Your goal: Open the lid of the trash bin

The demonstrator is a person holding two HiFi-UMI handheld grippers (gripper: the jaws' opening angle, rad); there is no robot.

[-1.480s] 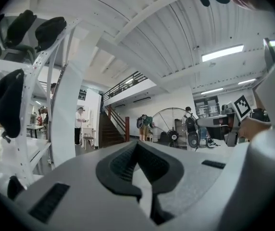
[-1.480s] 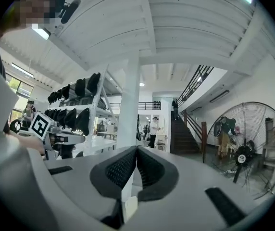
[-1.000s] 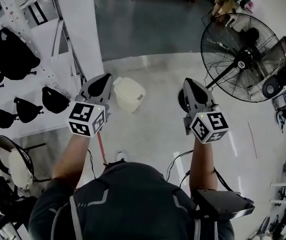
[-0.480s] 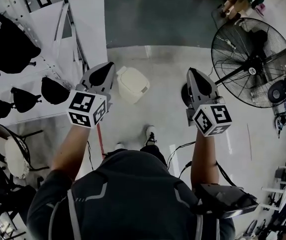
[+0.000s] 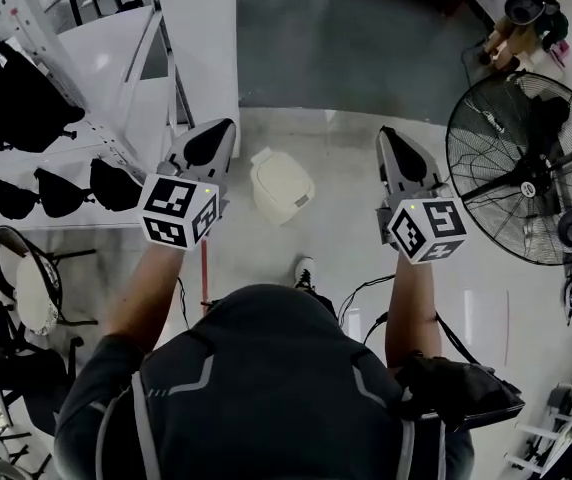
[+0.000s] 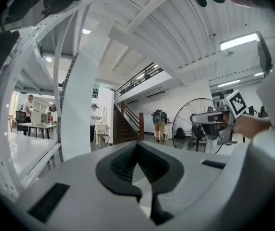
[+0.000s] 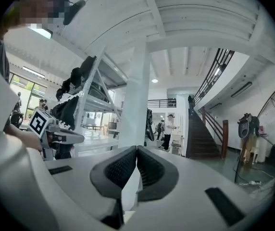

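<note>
A small cream trash bin (image 5: 281, 185) with its lid down stands on the pale floor, seen from above in the head view between my two grippers. My left gripper (image 5: 224, 128) is held at the bin's left, shut and empty, its tips level with the bin's far edge. My right gripper (image 5: 387, 134) is off to the bin's right, also shut and empty. Both are raised well above the floor, apart from the bin. In the left gripper view the left gripper (image 6: 137, 145) points across the hall; the right gripper (image 7: 136, 149) does too. The bin is hidden in both.
A white pillar (image 5: 198, 38) and a white rack with black bags (image 5: 26, 98) stand at the left. A large black floor fan (image 5: 531, 168) is at the right. A red pole (image 5: 204, 278) and cables (image 5: 361, 293) lie near my feet. People (image 7: 168, 129) stand far off by a staircase (image 6: 125, 129).
I have walked forward: the bin sits lower and nearer between the grippers, and the fan has slid right. Both grippers stay shut and held up as before.
</note>
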